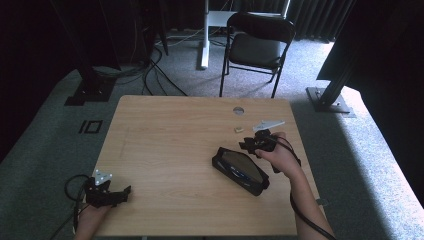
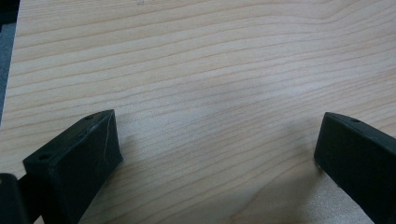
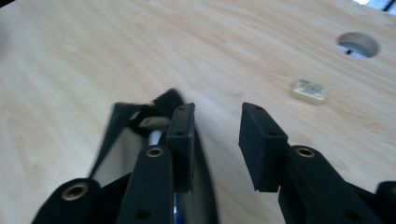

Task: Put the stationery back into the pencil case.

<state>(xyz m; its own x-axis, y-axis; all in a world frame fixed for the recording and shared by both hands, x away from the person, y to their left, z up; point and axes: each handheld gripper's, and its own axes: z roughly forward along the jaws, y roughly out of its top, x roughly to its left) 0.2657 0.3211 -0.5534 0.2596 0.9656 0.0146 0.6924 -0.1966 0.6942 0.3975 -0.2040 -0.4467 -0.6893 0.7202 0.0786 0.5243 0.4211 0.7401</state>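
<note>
A black zip pouch [image 1: 240, 170] lies open on the wooden table [image 1: 170, 130], right of centre, showing its pale lining. My right gripper [image 1: 247, 146] hovers just above the pouch's far end. In the right gripper view, that gripper [image 3: 217, 135] has a narrow gap between its jaws with nothing in it, and the pouch's edge [image 3: 126, 123] lies under the left jaw. A small tan block [image 1: 239, 129] [image 3: 310, 90] rests beyond it. My left gripper [image 1: 126, 194] sits at the table's near left corner. The left gripper view has it [image 2: 215, 140] wide open over bare wood.
A round cable hole [image 1: 238, 110] [image 3: 358, 44] pierces the table near its far edge. A black folding chair [image 1: 257, 45] and a white stand [image 1: 204, 35] are on the carpet behind the table, with dark frame posts and cables around them.
</note>
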